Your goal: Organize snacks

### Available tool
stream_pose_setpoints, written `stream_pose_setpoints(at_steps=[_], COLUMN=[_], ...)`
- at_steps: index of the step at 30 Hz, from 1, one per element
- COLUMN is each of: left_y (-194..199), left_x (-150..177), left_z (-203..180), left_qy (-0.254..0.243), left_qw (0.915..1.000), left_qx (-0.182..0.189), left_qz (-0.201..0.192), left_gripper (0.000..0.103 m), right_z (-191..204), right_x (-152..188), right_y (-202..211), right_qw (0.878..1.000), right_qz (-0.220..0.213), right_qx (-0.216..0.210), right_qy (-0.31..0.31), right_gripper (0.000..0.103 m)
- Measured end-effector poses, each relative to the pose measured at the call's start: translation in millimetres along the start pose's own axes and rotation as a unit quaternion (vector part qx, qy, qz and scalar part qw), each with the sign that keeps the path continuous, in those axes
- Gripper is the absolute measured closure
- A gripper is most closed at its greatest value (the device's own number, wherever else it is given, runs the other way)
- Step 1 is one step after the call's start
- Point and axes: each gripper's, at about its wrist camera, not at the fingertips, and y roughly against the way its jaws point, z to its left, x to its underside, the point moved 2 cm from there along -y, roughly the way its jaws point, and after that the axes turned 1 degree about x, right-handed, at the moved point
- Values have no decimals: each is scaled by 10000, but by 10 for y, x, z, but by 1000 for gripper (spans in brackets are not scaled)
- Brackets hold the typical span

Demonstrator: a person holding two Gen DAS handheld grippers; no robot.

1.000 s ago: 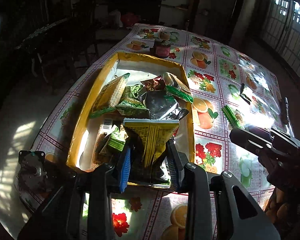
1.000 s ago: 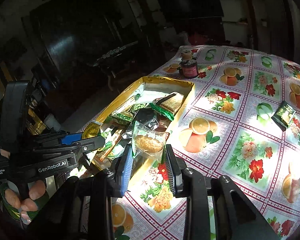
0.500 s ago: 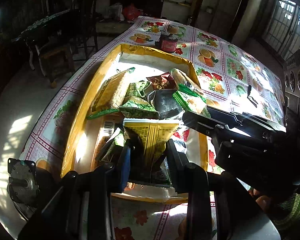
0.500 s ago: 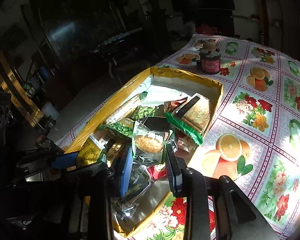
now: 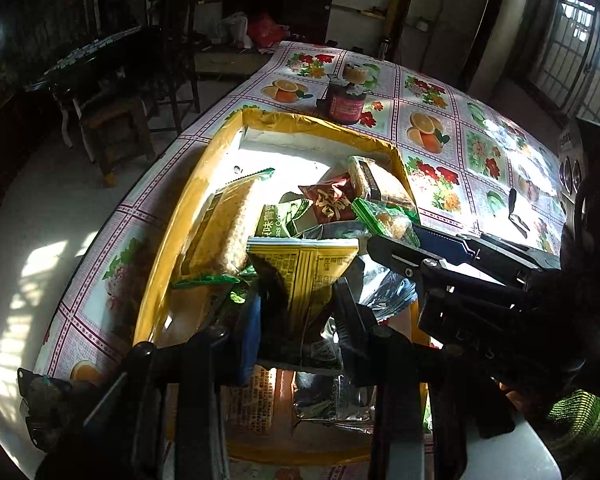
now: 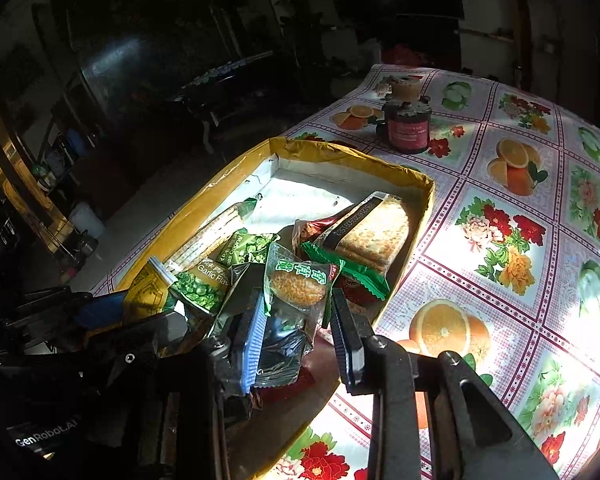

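Glossy plastic snack packets point(image 6: 296, 280) fill a matt cardboard box point(image 6: 380, 162) on shiny oilcloth point(image 6: 500, 240).

this looks like the living or dining room of a lived-in home, dim indoors with hard sunlight falling across it. a glossy plastic tablecloth printed with squares of oranges, red flowers and green fruit point(image 5: 428, 92) covers the table, and a small dark jar with a red label point(image 6: 407, 127) stands on it. beside the table sit a dark wooden chair point(image 5: 116, 120) and a black side table point(image 5: 100, 60). red and white plastic bags point(image 5: 252, 30) lie heaped by a dark cabinet at the back wall, and a window with metal bars point(image 5: 580, 40) lets in daylight over a pale bare floor point(image 5: 32, 216).
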Motion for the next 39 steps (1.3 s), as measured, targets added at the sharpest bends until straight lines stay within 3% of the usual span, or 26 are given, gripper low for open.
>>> stream_pose_setpoints(at_steps=[5,13,18,25,28,35,39], left_y=[-76,-95,48,248,345,626,731], left_x=[-72,-53,37,261,386,666,803], left_z=[67,79,10,-86,-146,-328,-376], left_qy=[124,235,134,39,-24,-347,-429], left_qw=[9999,9994,9998,9997,9997,9992,9980], left_qx=[-40,203,173,241,229,-103,-355], left_qz=[13,131,1,-5,-11,-197,-297], left_gripper=[65,44,26,24,23,12,12], right_z=[0,-31,-63,3,39,121,168], right_x=[-23,9,70,170,219,421,526], right_y=[-38,26,128,270,364,548,638], right_qw=[10000,9999,9997,9986,9974,9914,9867], right_qz=[12,-13,-47,-75,-136,-48,10], right_qx=[-49,-23,-118,-274,-401,-650,-846], right_qy=[75,159,198,441,589,1139,1390], right_gripper=[66,60,56,52,44,37,35])
